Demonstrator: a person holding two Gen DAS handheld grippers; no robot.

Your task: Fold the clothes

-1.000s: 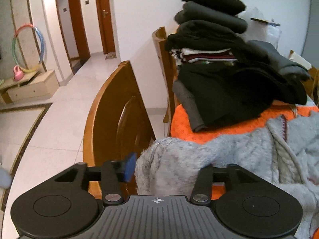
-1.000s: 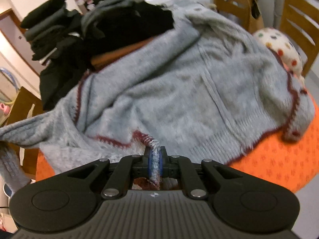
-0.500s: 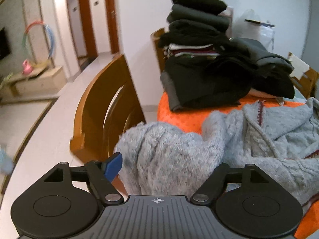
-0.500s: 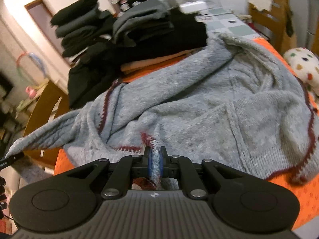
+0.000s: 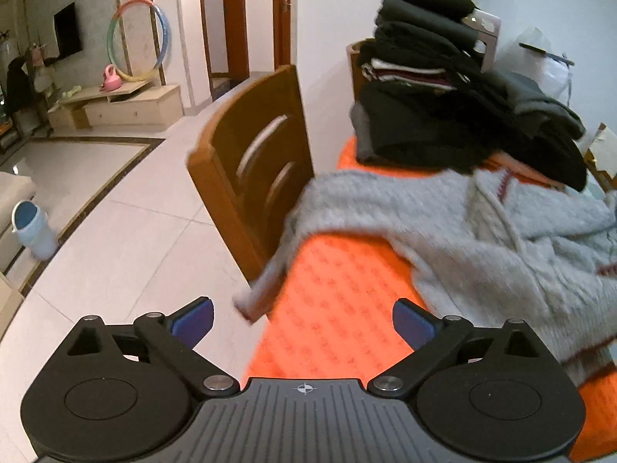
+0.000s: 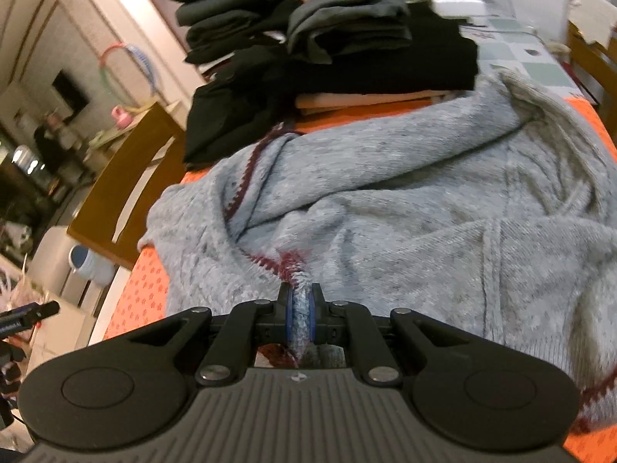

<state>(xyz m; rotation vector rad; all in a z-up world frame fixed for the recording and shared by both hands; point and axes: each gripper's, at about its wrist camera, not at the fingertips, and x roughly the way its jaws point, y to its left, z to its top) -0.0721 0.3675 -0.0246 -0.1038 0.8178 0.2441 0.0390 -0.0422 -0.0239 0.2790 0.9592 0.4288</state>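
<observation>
A grey knitted cardigan (image 6: 424,200) with dark red trim lies crumpled on the orange table cover (image 5: 339,277). One grey sleeve (image 5: 270,270) hangs off the table's left edge, its cuff dangling beside the chair. My left gripper (image 5: 302,320) stands wide open above the cover with nothing between its blue pads, the sleeve a little ahead of it. My right gripper (image 6: 300,308) is shut on the cardigan's red-trimmed edge, and a pinch of knit shows between its blue pads.
A wooden chair (image 5: 250,146) stands against the table's left side. Stacks of folded dark clothes (image 5: 443,92) fill the far end of the table (image 6: 308,58). A blue-and-white container (image 5: 32,231) sits on the tiled floor. Another chair (image 6: 590,58) stands at the far right.
My left gripper has opened fully, let go of the grey sleeve and drawn back; the sleeve now hangs off the table edge. My right gripper has kept its hold on the trimmed edge.
</observation>
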